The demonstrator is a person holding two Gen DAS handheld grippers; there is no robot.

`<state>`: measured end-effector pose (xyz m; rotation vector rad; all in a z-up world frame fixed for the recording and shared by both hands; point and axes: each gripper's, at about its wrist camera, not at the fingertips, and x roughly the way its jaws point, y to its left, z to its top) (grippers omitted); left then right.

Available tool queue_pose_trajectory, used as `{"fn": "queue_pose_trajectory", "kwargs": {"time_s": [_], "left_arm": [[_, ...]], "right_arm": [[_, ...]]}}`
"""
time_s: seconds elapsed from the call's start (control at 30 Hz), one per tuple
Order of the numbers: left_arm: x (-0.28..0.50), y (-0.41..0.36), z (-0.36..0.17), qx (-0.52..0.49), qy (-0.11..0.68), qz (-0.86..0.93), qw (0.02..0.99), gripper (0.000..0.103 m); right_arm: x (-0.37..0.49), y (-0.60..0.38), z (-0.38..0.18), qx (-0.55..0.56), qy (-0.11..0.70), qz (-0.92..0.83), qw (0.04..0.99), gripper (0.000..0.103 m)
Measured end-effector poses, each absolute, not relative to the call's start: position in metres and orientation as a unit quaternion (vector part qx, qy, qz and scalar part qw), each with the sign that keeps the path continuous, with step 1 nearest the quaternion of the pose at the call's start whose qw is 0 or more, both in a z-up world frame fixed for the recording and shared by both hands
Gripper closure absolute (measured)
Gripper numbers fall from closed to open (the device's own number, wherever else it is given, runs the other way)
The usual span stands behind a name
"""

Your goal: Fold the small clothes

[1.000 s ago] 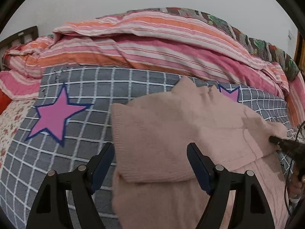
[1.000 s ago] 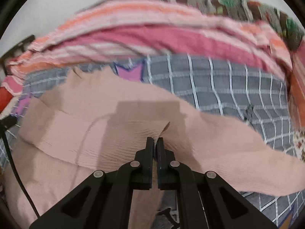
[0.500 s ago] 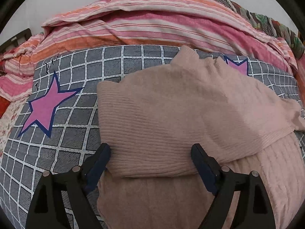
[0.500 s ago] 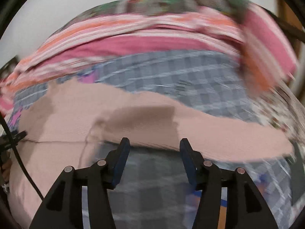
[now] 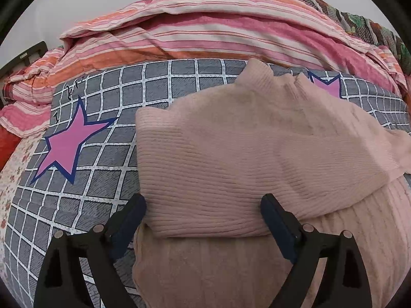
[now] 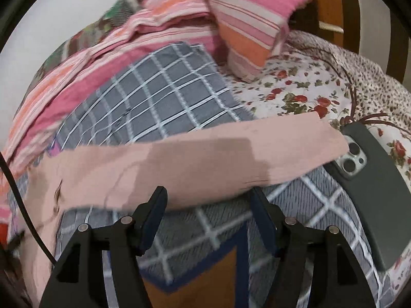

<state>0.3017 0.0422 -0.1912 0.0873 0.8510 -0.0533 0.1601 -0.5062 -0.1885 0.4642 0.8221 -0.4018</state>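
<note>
The left wrist view looks steeply down from close above the pink sweater [image 5: 257, 159] on the checked blanket [image 5: 108, 154]; the right wrist view, equally near and tilted downward, faces farther right toward a phone [image 6: 372, 192]; both share the sweater, blanket and striped quilt [image 5: 218, 33].

The pink ribbed knit sweater [image 5: 231, 154] runs off the lower and right edges of the left wrist view, so its hem and far sleeve go unseen. In the right wrist view its outstretched sleeve [image 6: 179, 164] is smeared by motion blur, and its cuff covers a corner of the dark grey cased phone [image 6: 375, 187], which the right edge also crops.
</note>
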Motion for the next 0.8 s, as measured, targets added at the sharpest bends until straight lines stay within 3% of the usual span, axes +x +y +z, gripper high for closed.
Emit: {"fn": "queue_pose_trajectory", "kwargs": {"time_s": [0.1, 0.17, 0.2, 0.23, 0.47, 0.8], "left_arm": [[0.303, 0.043, -0.192, 0.041, 0.414, -0.026, 0.909, 0.011], [0.304, 0.043, -0.192, 0.04, 0.415, -0.026, 0.908, 0.01], [0.304, 0.044, -0.191, 0.039, 0.416, -0.026, 0.908, 0.01], [0.304, 0.044, -0.191, 0.039, 0.416, -0.027, 0.908, 0.01], [0.293, 0.056, -0.175, 0.008, 0.394, -0.018, 0.919, 0.011], [0.261, 0.12, -0.148, -0.052, 0.373, -0.001, 0.926, 0.011]], "right_arm": [[0.171, -0.517, -0.189, 0.229, 0.393, -0.199, 0.868, 0.039], [0.177, -0.521, -0.189, 0.225, 0.396, -0.208, 0.866, 0.051], [0.18, -0.522, -0.188, 0.215, 0.395, -0.216, 0.867, 0.07], [0.183, -0.523, -0.187, 0.208, 0.397, -0.216, 0.868, 0.097], [0.184, -0.49, -0.143, 0.142, 0.347, -0.216, 0.902, 0.097], [0.226, -0.343, -0.049, 0.0, 0.275, -0.139, 0.951, 0.097]]}}
